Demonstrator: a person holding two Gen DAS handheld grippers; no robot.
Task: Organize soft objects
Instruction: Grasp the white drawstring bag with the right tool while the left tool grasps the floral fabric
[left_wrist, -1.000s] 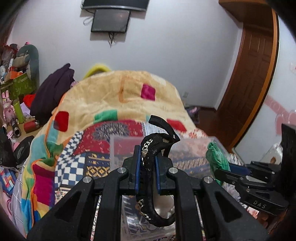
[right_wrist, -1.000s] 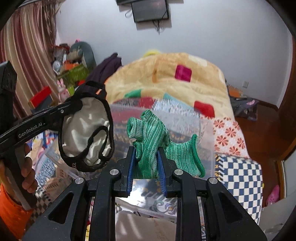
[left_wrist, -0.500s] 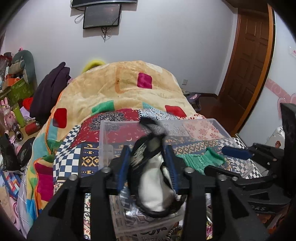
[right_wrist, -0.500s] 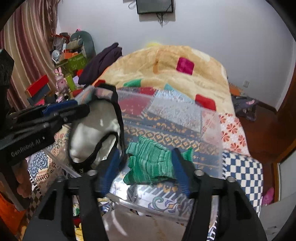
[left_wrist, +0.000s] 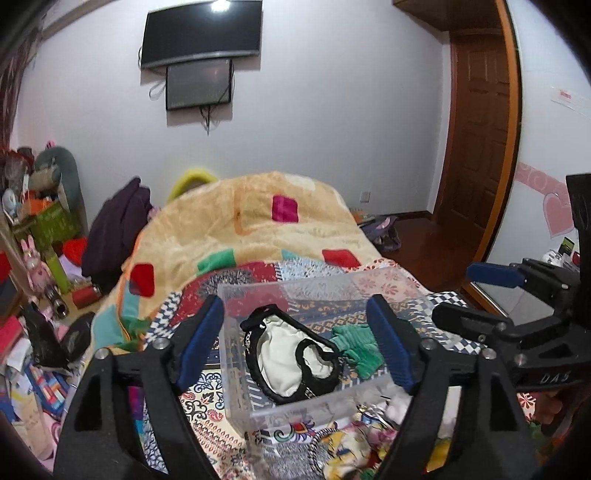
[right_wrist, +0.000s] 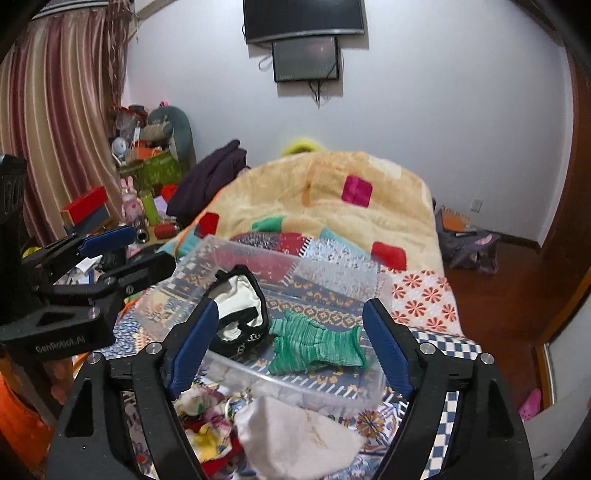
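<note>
Both the left gripper (left_wrist: 295, 339) and the right gripper (right_wrist: 290, 345) have their blue ribbed pads wide apart, holding nothing. Just ahead of them, in the clear plastic box (left_wrist: 236, 373), lie a black-edged white fabric pouch (left_wrist: 282, 356) and a ribbed green knit glove (right_wrist: 314, 345), touching.

Clear plastic bin (left_wrist: 236, 373) on the patchwork bedspread (right_wrist: 421, 299), ahead of my jaws. In it: black-edged white sleep mask (left_wrist: 291, 354) left, green knitted glove (right_wrist: 314, 347) right, touching. Heap of mixed soft cloths (right_wrist: 288, 432) before the bin.
</note>
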